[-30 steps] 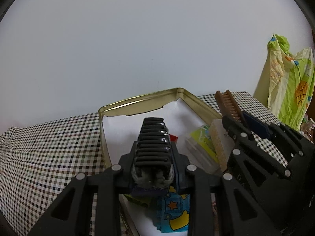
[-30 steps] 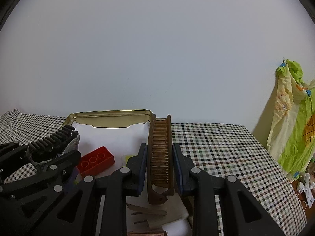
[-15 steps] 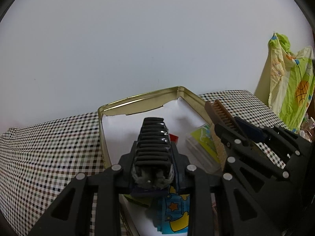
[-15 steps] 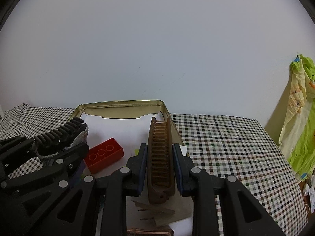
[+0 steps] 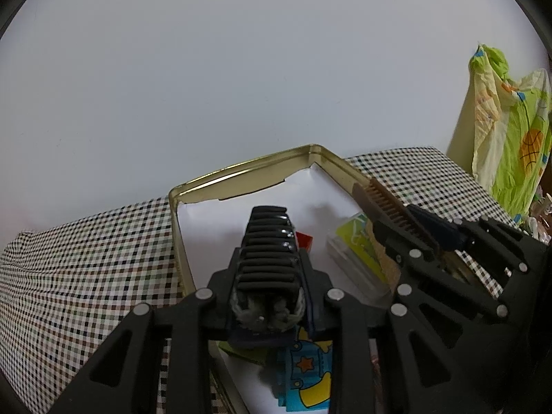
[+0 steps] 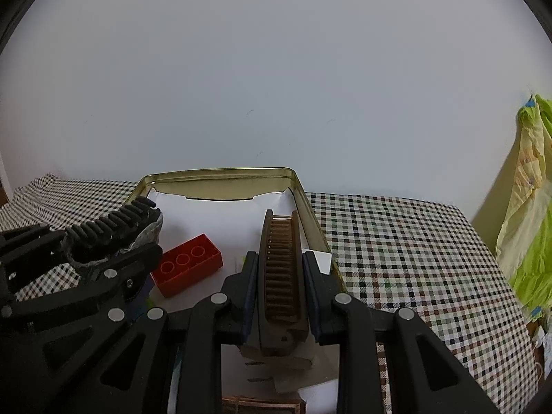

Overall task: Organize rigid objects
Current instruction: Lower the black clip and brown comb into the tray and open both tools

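Observation:
My left gripper [image 5: 268,272] is shut on a black ribbed brush [image 5: 269,252] with grey fluff at its near end, held above the gold tin [image 5: 241,172]. In the right wrist view the same brush [image 6: 114,227] shows at the left, over the tin's left side. My right gripper [image 6: 280,269] is shut on a brown comb [image 6: 281,269], teeth up, held over the right inner edge of the tin [image 6: 217,174]. From the left wrist view, the comb [image 5: 383,203] points toward the tin's far right corner.
The tin is lined with white paper and holds a red brick [image 6: 188,264], a clear box with a yellow-green label [image 5: 355,252], a blue cartoon pack [image 5: 307,376] and pale flat pieces [image 6: 276,369]. A checked cloth [image 6: 407,252] covers the table. A yellow-green bag [image 5: 510,158] hangs at right.
The right gripper has swung the comb left, from over the tin's right rim to above its inside. The left gripper with the brush has stayed still.

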A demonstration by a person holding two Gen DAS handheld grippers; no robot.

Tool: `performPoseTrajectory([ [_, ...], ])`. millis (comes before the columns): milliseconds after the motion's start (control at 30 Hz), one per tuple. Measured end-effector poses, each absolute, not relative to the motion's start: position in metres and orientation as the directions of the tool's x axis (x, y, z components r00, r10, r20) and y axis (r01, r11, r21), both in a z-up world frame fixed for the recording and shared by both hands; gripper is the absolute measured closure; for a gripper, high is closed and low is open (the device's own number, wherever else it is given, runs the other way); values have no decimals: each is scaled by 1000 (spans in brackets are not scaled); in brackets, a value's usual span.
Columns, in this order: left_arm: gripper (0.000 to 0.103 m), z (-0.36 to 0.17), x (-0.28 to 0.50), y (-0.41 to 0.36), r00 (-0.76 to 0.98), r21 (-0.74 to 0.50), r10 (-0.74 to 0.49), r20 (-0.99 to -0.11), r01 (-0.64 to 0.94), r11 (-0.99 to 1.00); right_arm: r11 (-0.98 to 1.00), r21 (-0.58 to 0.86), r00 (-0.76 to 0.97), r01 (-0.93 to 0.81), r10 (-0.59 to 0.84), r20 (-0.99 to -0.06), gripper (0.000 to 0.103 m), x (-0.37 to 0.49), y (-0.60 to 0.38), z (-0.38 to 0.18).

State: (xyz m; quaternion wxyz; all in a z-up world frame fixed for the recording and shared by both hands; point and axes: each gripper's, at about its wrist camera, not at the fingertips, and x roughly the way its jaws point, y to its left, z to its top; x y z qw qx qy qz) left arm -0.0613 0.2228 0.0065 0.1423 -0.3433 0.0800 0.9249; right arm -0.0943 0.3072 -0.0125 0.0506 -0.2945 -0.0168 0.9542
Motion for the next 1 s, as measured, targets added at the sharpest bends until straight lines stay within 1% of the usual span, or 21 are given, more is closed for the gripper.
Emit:
performPoseTrajectory([
  [67, 76, 7, -62, 224, -722, 51, 207, -660, -317, -947, -995, -57, -823, -88, 105, -558, 75, -94, 307, -11],
  [167, 72, 6, -62, 225, -719, 64, 193, -668, -314, -947, -995, -40, -826, -87, 94, -556, 74, -95, 312, -13],
  [233, 64, 3, -65, 223, -703, 53, 185, -687, -303, -952, -995, -41, -825, -92, 99, -557, 74, -94, 313, -14],
  [267, 55, 2, -68, 221, -694, 41, 182, -697, -292, -956, -994, -42, -826, -98, 104, -554, 74, -94, 313, -14],
  [300, 43, 1, -71, 219, -686, 35, 171, -707, -275, -961, -993, -38, -830, -108, 111, -546, 74, -93, 315, -14],
  [333, 38, 0, -73, 216, -679, 25, 159, -717, -253, -967, -993, -33, -833, -114, 113, -542, 74, -91, 316, -13],
  [367, 34, 0, -75, 212, -673, 8, 155, -723, -233, -973, -992, -33, -832, -124, 122, -541, 72, -91, 317, -12],
  [400, 34, 0, -75, 210, -674, -2, 164, -720, -234, -972, -991, -27, -832, -131, 125, -540, 71, -91, 319, -12],
  [467, 34, 2, -73, 210, -685, -4, 171, -708, -238, -971, -990, -7, -835, -144, 125, -536, 64, -88, 321, -10],
  [533, 30, 4, -71, 210, -696, 6, 163, -699, -233, -972, -988, 7, -838, -156, 129, -530, 61, -86, 324, -9],
  [600, 22, 5, -70, 208, -712, 19, 142, -687, -213, -977, -987, 21, -841, -161, 126, -526, 59, -85, 326, -9],
  [633, 20, 6, -70, 206, -720, 22, 135, -680, -204, -979, -986, 26, -841, -165, 126, -526, 56, -85, 327, -9],
  [667, 15, 6, -68, 204, -731, 23, 128, -670, -192, -981, -985, 36, -841, -171, 127, -526, 51, -84, 328, -8],
  [700, 10, 8, -67, 200, -746, 21, 119, -655, -175, -984, -983, 53, -843, -176, 123, -523, 49, -83, 331, -8],
  [767, 3, 11, -65, 191, -766, 9, 113, -633, -154, -988, -981, 80, -847, -177, 110, -520, 41, -82, 334, -6],
  [800, 1, 13, -64, 188, -775, -1, 118, -621, -150, -989, -980, 101, -850, -174, 97, -518, 39, -81, 337, -5],
  [867, 1, 17, -59, 182, -793, -28, 138, -593, -151, -988, -976, 149, -860, -161, 65, -506, 34, -78, 341, -3],
  [1000, 1, 24, -47, 176, -824, -37, 151, -546, -156, -987, -965, 230, -886, -123, 3, -463, 32, -69, 345, 4],
])
